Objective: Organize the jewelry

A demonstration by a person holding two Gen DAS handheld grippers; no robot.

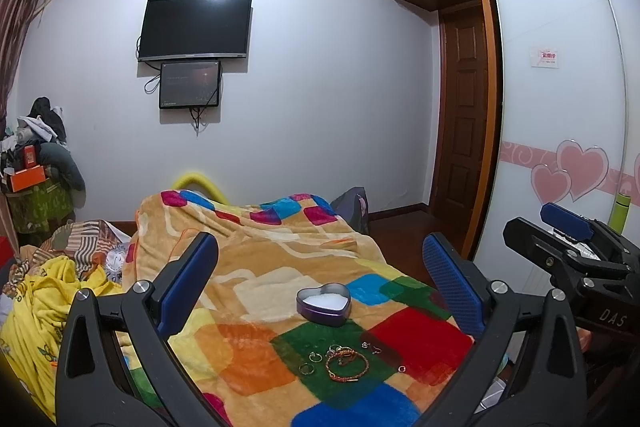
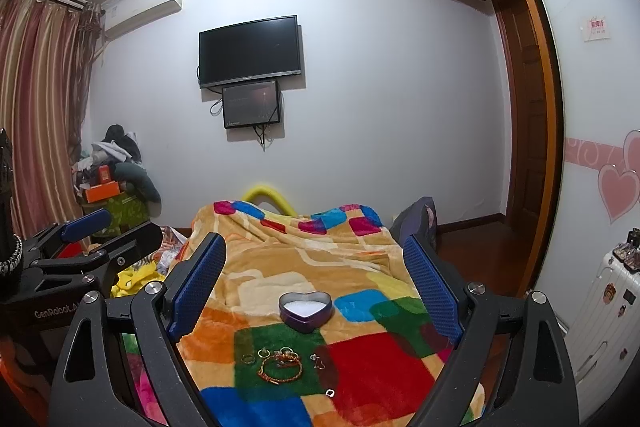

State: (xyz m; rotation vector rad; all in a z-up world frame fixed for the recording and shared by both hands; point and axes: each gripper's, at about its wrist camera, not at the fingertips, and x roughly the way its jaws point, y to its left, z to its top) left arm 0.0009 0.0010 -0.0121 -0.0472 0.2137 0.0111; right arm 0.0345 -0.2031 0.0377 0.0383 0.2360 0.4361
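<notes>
Jewelry: an orange braided bracelet (image 1: pixel 346 363) (image 2: pixel 280 367) lies flat on the green patch of the checked blanket (image 1: pixel 256 267) (image 2: pixel 360 367) covering the bed, just nearer the cameras than the heart tin (image 1: pixel 323 304) (image 2: pixel 305 308). Small rings (image 1: pixel 311 362) (image 2: pixel 256 355) sit just beside the bracelet on its left, a few tiny pieces touching its far edge. Ear hooks (image 1: pixel 371 347) (image 2: pixel 317 360) lie to the bracelet's right, at the edge of the red patch. One lone ring (image 1: pixel 401 368) (image 2: pixel 329 393) sits apart, right of the bracelet on red. Heart tin is open, upright, white lining showing, nothing visible in it. Left tool (image 1: pixel 320 279) hovers above the bed, fingers spread wide, holding nothing. Right tool (image 2: pixel 316 279) likewise spread wide, empty, above the same spot. Both tools frame the tin; neither touches the jewelry.
</notes>
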